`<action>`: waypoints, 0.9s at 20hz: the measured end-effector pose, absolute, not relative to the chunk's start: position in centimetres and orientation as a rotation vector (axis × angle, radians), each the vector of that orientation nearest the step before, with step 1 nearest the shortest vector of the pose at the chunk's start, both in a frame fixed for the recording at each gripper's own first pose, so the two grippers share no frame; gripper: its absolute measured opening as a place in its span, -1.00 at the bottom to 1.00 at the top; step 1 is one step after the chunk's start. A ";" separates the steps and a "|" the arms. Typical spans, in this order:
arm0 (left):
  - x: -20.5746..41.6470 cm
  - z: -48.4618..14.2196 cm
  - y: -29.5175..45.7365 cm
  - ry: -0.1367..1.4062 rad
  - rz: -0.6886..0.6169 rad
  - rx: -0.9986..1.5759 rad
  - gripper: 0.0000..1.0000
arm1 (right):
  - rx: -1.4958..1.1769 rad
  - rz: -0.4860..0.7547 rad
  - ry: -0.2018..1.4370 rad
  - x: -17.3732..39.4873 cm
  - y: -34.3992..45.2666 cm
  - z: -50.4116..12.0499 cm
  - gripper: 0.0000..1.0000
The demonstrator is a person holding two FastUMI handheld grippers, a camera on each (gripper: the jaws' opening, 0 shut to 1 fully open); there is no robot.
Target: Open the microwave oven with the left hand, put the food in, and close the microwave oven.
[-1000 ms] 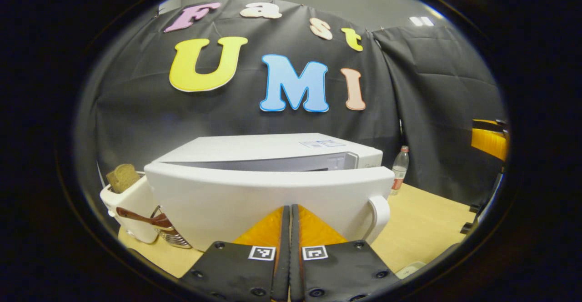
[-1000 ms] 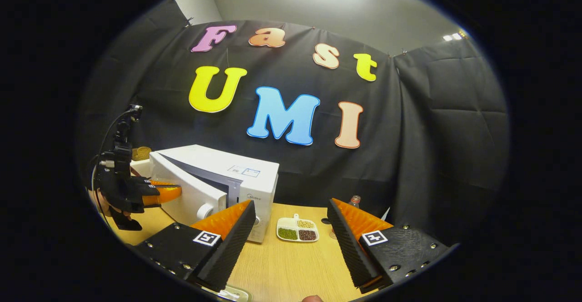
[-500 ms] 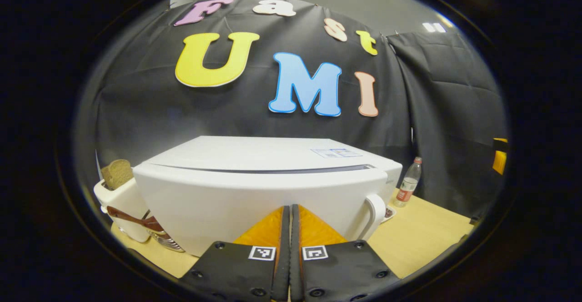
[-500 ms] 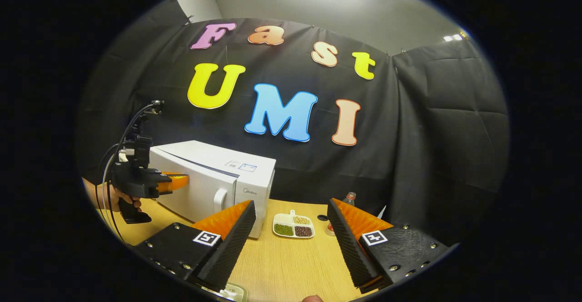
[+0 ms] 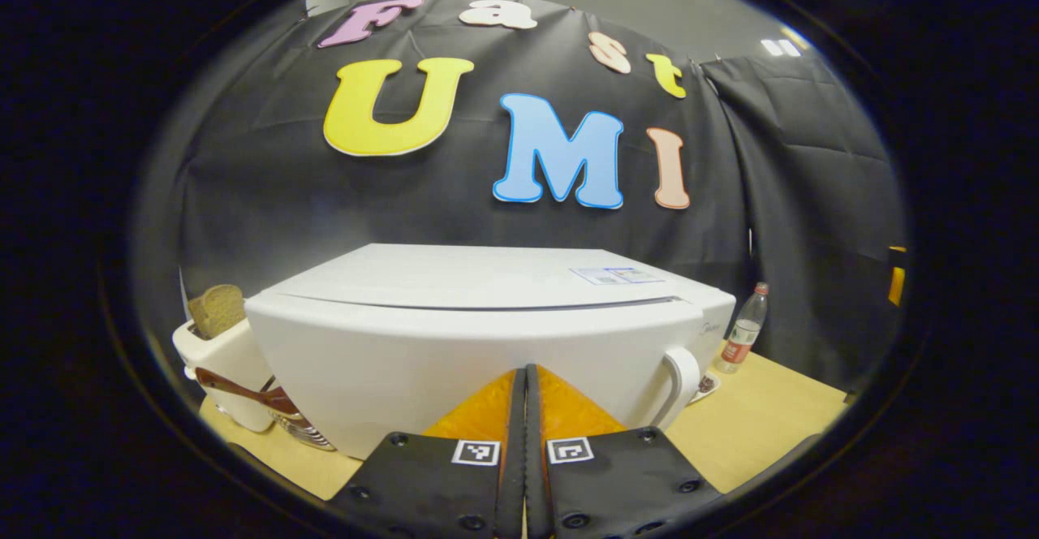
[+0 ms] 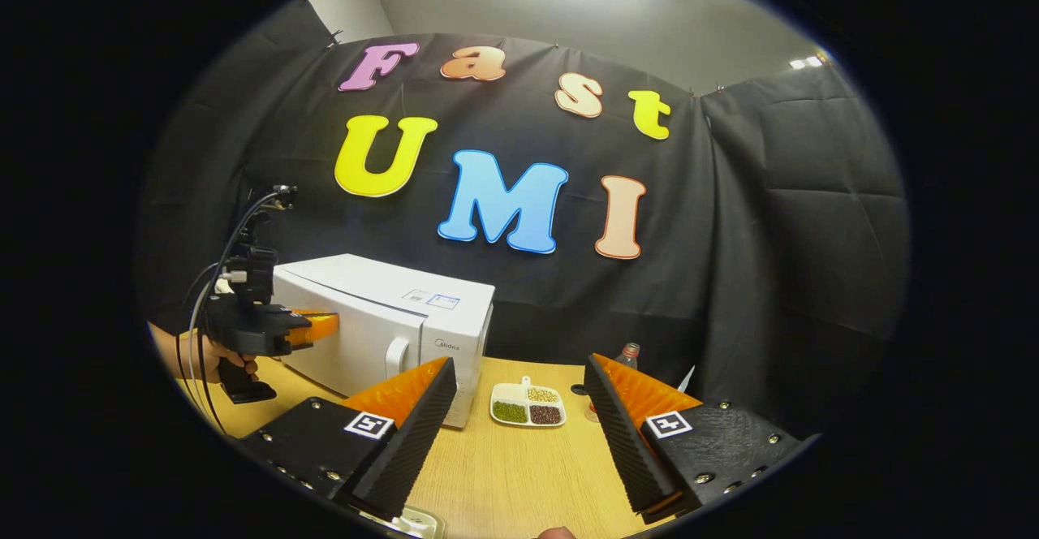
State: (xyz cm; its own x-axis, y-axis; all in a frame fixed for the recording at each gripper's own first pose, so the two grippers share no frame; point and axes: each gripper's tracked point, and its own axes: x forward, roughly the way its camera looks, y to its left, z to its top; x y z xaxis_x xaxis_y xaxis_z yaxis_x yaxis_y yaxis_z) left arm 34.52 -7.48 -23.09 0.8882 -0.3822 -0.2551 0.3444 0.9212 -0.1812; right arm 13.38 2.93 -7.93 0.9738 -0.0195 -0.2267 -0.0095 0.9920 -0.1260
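The white microwave (image 5: 487,287) stands close ahead in the left gripper view, its door (image 5: 454,352) flush against the body and the handle (image 5: 682,381) at the right. My left gripper (image 5: 524,377) is shut with nothing held, its tips against the door front. In the right gripper view the microwave (image 6: 390,312) sits at the left of the table, with the left gripper (image 6: 312,326) and the hand holding it touching the door. My right gripper (image 6: 519,368) hangs open and empty above the table. The oven's inside is hidden.
A white toaster (image 5: 223,352) with a bread slice (image 5: 215,310) stands left of the microwave, with a brown-handled utensil (image 5: 243,385) in front. A divided dish of beans (image 6: 528,406) and a plastic bottle (image 6: 625,356) sit right of the microwave on the wooden table (image 6: 519,474).
The microwave door has swung from ajar to flush with the body, with the shut left gripper following it forward. The right gripper has stayed open and nearly still.
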 end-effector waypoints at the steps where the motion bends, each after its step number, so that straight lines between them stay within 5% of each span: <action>1: 35.1 -22.9 -7.6 0.283 -0.368 -0.121 -0.85 | -0.122 0.006 0.222 13.2 3.2 -7.7 0.94; 7: 34.1 -21.1 -7.3 0.310 -0.275 -0.064 -0.84 | -0.113 0.070 0.196 11.3 3.0 -6.6 0.94; 18: 20.2 -10.4 -4.5 0.174 -0.157 -0.100 -0.82 | -0.057 0.098 0.156 6.1 -0.7 -5.1 0.94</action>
